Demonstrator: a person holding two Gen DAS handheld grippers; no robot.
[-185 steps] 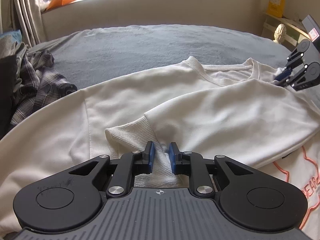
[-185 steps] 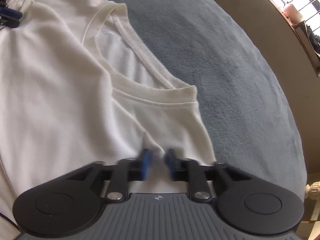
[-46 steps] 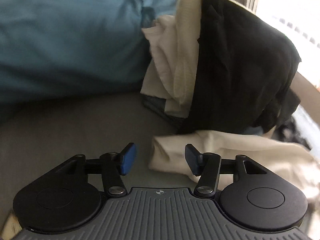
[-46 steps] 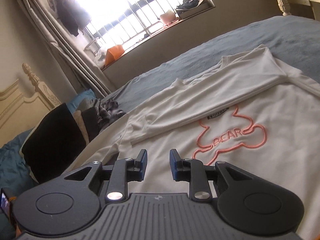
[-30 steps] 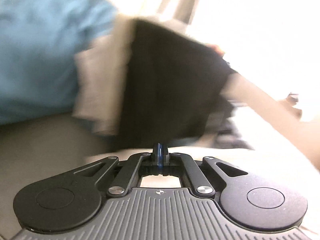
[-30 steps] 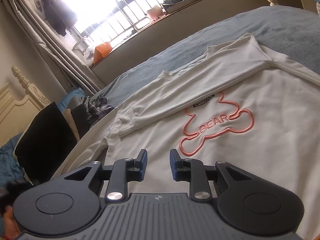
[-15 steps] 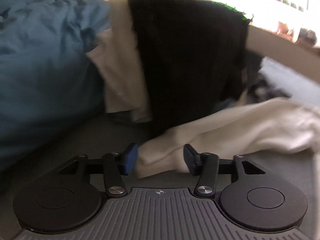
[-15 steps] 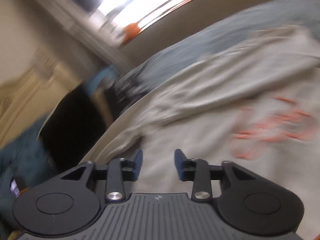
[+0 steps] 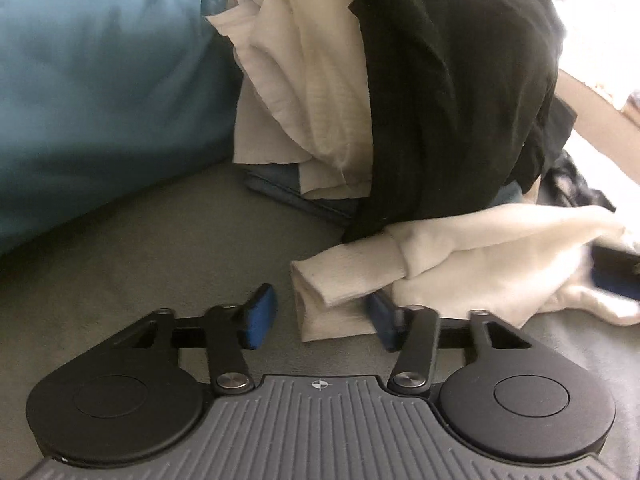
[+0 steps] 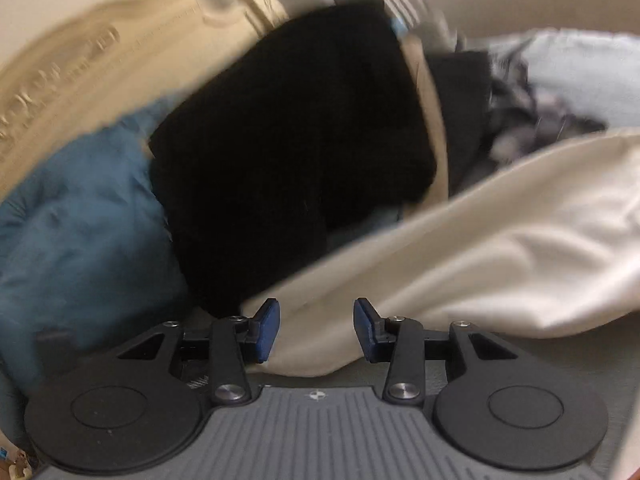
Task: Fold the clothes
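The white sweatshirt's sleeve (image 9: 500, 240) lies on the grey bedspread (image 9: 160, 248), its ribbed cuff (image 9: 340, 276) folded over at the end. My left gripper (image 9: 322, 312) points down at that cuff, and its jaws are closing with the cuff between them. The right pad (image 9: 380, 312) is against the cloth, while the left pad (image 9: 262, 312) stands clear of it. In the blurred right wrist view, my right gripper (image 10: 316, 320) is open low over the white sweatshirt (image 10: 480, 248), with cloth between its pads but not pinched.
A leaning pile of clothes rises just behind the cuff: a black garment (image 9: 440, 80) over cream ones (image 9: 312, 80). A blue pillow (image 9: 100, 60) fills the left. The right wrist view also shows a cream headboard (image 10: 80, 52) and a plaid garment (image 10: 540, 120).
My left gripper went from shut to open, sank toward the bed and now narrows around the cuff. The right gripper swung fast from the bear print to the sleeve side by the clothes pile, opening slightly.
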